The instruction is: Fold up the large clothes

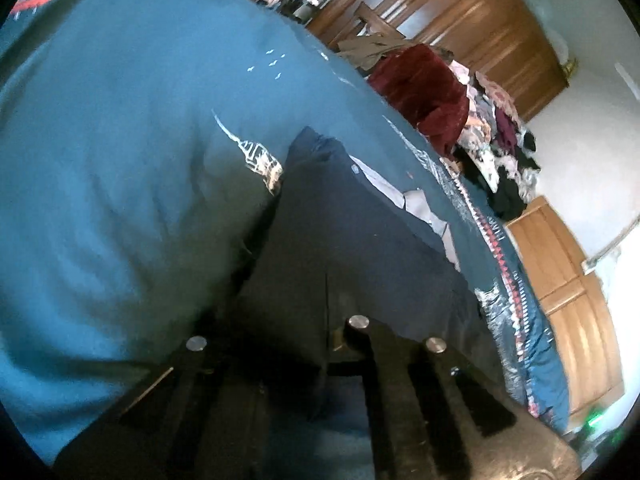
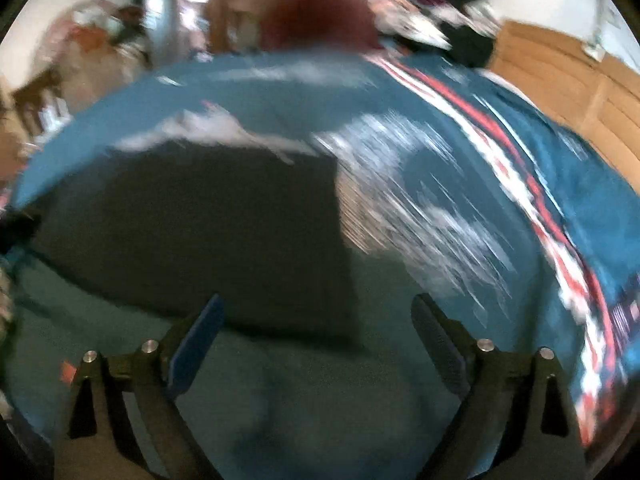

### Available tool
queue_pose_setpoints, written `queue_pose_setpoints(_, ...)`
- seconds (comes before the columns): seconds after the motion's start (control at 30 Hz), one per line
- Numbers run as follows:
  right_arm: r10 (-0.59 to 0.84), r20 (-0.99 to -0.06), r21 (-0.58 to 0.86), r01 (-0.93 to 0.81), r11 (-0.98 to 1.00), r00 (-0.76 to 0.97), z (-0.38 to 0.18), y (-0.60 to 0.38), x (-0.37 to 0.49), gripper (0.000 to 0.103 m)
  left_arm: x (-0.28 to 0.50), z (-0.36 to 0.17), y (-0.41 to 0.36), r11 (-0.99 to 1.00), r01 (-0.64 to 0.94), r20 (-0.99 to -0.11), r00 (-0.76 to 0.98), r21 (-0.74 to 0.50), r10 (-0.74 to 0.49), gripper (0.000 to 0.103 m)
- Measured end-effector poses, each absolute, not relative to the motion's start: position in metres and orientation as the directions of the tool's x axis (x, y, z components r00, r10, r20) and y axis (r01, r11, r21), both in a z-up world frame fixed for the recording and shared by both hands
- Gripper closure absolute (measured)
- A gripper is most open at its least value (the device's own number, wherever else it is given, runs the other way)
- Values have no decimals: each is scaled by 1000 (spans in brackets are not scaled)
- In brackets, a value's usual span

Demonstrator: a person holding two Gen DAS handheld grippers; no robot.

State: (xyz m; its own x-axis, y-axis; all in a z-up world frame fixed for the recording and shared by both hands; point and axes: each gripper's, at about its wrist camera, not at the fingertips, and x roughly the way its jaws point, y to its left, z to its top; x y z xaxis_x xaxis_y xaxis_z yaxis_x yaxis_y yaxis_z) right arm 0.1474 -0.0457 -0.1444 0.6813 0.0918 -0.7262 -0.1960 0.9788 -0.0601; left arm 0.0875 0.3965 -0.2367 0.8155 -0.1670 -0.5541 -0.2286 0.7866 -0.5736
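Dark navy garment (image 1: 352,248) lies folded on the teal bedspread (image 1: 120,140), with the maroon cloth (image 1: 424,88) and a clothes heap (image 1: 500,132) at the far right. My left gripper (image 1: 320,344) has its fingers closed on the garment's near edge. My right gripper (image 2: 316,340) hangs wide open, holding nothing, near the garment; that view is blurred.

— Any lettering you can read from where you sit?

— None. I see white printed marks on the teal bedspread (image 1: 120,160), at about one o'clock from the dark garment (image 1: 340,240), but they are too blurred to read.
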Motion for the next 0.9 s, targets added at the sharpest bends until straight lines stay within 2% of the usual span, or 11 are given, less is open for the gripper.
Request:
queue_pose_setpoints(0.13,334,-712,78,-403,912,618,-111,62,200,5,87,-209,367,906,-168,-550,831,-388,-81,102)
queue_pose_setpoints(0.23,513,-716,200,-566,800,473,-94,163,247,4,86,-193,347,949,-120,-523,851,-292,-53,102)
queue_pose_setpoints(0.3,574,-748,276,-630,726,334,-94,232,281,4,85,-186,339,966,-98,-511,859,-238,-39,101)
queue_pose_setpoints(0.43,499,-842,243,-680,692,207,-108,318,318,5,88,-179,326,988,-61,-500,866,-144,-20,101)
queue_pose_setpoints(0.6,365,-924,200,-665,719,117,-147,348,351,7,94,-174,301,998,19,-487,872,-52,-42,100)
queue_pose_setpoints(0.63,355,-928,197,-662,723,111,-151,348,354,10,95,-175,296,999,38,-485,873,-37,-51,100)
queue_pose_setpoints(0.7,341,-930,165,-672,722,137,-158,341,362,24,98,-174,286,997,75,-483,873,-5,-68,100)
queue_pose_setpoints(0.77,329,-932,167,-628,760,150,-167,319,373,67,99,-173,278,994,106,-487,868,-1,-93,100)
queue_pose_setpoints(0.83,436,-887,294,-541,788,153,-164,271,378,84,98,-171,267,987,160,-489,860,-11,-145,100)
queue_pose_setpoints(0.9,527,-818,369,-493,788,229,-153,210,366,85,94,-164,241,969,245,-483,848,-7,-218,100)
